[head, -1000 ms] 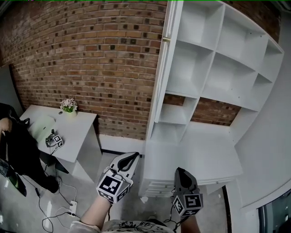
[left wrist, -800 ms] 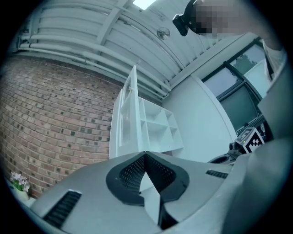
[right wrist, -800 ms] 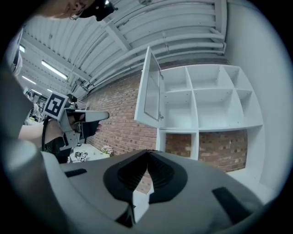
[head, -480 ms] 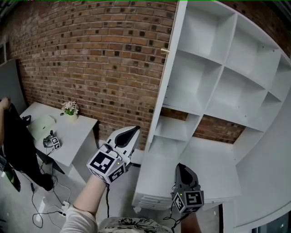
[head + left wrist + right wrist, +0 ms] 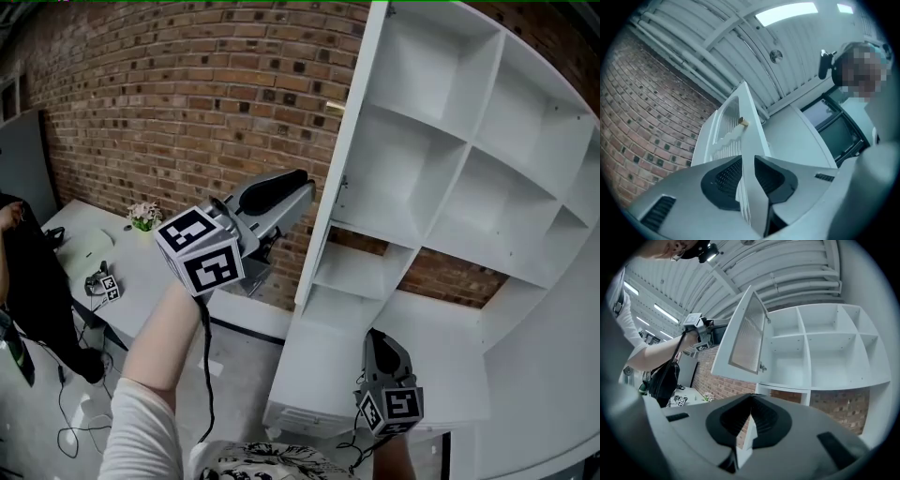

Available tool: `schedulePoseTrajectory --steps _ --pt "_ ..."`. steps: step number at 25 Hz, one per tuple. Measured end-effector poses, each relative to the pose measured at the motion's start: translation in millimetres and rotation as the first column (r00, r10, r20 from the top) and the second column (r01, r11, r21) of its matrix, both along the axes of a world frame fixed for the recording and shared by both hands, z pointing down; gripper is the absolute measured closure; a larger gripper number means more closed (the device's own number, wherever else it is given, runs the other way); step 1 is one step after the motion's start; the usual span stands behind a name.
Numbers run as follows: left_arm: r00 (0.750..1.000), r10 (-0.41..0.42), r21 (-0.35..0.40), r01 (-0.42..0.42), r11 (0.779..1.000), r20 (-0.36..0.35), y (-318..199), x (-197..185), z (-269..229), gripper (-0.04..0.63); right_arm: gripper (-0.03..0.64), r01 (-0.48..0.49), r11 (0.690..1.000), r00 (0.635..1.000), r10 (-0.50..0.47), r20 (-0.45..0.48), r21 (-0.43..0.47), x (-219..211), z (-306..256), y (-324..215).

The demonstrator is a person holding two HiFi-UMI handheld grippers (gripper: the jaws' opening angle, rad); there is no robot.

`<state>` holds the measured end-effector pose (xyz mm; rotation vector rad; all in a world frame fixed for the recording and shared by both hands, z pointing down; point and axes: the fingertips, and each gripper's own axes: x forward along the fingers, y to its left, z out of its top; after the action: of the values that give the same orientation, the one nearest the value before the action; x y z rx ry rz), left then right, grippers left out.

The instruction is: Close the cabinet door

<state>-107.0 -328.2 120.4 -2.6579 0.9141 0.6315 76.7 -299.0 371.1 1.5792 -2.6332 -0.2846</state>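
The white cabinet door (image 5: 349,141) stands open, edge-on to me, with a small brass knob (image 5: 335,106) on its outer face. The open white shelves (image 5: 450,169) lie to its right. My left gripper (image 5: 302,187) is raised and points up at the door's free edge from the left. In the left gripper view its jaws (image 5: 748,161) are opening. The door's edge (image 5: 751,136) and knob (image 5: 743,123) show in the gap between them, and the pads are not pressing on it. My right gripper (image 5: 377,339) hangs low in front of the lower cabinet, shut (image 5: 751,401) and empty.
A brick wall (image 5: 187,94) runs behind the cabinet. At the left, a white desk (image 5: 150,272) carries a small flower pot (image 5: 143,216) and a marker cube (image 5: 105,284). A black garment (image 5: 37,300) hangs beside it. The lower cabinet's white top (image 5: 431,356) juts out under the shelves.
My left gripper has risen from knee height to the door's edge, and its jaws have parted. The right gripper has stayed low and shifted only slightly.
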Motion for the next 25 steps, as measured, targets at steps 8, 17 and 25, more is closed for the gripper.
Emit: schedulePoseTrajectory --steps 8,17,25 --pt "0.991 0.132 0.020 -0.131 0.991 -0.031 -10 -4 -71 0.465 0.614 -0.007 1.000 1.000 0.007 -0.021 0.002 9 2 -6" --pt "0.960 0.252 -0.015 -0.256 0.967 -0.118 -14 6 -102 0.459 0.614 -0.018 1.000 0.999 0.018 -0.046 0.003 16 3 -8" --pt "0.951 0.303 0.002 -0.303 0.953 -0.056 -9 15 -102 0.486 0.614 -0.021 1.000 0.999 0.021 -0.044 -0.006 25 8 -13"
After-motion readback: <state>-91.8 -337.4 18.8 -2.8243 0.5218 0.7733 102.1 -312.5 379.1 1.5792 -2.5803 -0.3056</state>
